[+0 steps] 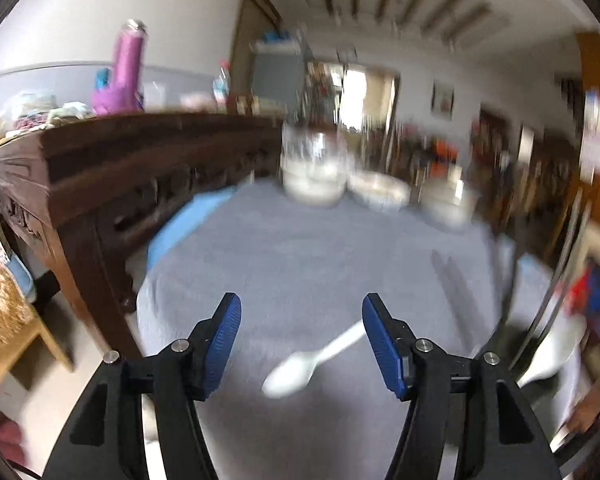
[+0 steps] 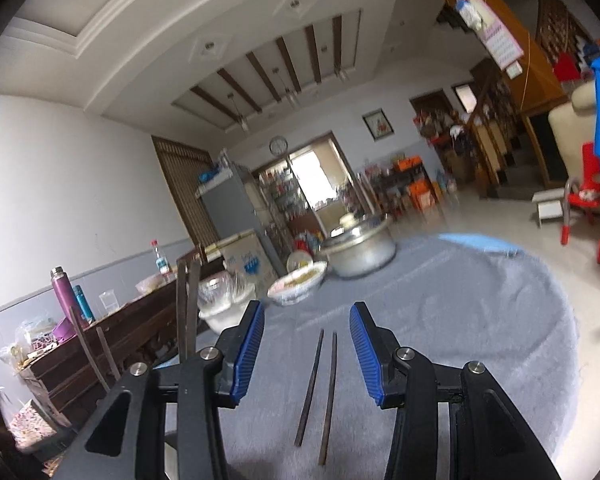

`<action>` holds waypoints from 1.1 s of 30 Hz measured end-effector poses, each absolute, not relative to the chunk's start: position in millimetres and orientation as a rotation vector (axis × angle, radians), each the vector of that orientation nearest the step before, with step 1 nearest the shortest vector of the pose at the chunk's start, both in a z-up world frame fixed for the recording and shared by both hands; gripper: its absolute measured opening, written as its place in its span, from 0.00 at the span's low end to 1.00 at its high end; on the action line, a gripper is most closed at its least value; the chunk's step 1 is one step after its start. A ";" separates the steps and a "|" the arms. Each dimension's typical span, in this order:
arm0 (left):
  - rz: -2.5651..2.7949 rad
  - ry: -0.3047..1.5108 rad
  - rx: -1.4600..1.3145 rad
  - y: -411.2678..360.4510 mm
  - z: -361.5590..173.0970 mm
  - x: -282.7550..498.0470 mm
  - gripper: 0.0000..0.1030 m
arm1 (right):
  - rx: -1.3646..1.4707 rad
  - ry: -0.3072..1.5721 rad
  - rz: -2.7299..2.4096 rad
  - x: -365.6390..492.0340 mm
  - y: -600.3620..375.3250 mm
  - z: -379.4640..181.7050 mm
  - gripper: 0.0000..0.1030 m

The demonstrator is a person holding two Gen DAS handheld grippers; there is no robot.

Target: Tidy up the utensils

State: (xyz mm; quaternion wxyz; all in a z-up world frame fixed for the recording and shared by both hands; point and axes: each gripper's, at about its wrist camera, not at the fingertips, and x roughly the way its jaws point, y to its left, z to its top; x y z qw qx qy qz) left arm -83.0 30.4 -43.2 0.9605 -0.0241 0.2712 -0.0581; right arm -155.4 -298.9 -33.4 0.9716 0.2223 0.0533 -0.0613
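On the grey-covered bench [image 1: 320, 264], a white spoon [image 1: 300, 368] lies between the parted jaws of the left gripper [image 1: 302, 344], touching neither pad, its handle angled up toward the right-hand pad. In the right wrist view, two dark chopsticks [image 2: 320, 392] lie side by side on the cloth between the right gripper's [image 2: 307, 350] jaws, which stand apart and clear of them. Bowls [image 1: 314, 184] stand blurred at the bench's far edge.

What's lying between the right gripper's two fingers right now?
Two dark chopsticks lie side by side on the grey tablecloth, untouched by the open right gripper, in the right wrist view.
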 end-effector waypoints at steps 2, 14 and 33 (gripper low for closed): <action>-0.115 0.615 -0.024 30.2 -56.7 -76.0 0.62 | 0.449 0.140 -0.110 -153.0 -299.7 -33.7 0.47; -0.137 0.824 -0.070 44.1 -105.7 -45.8 0.63 | 0.454 0.246 -0.097 -147.7 -301.7 -45.2 0.48; -0.277 0.761 0.125 20.6 -108.9 -38.4 0.30 | 0.439 0.290 -0.079 -135.9 -294.7 -42.0 0.48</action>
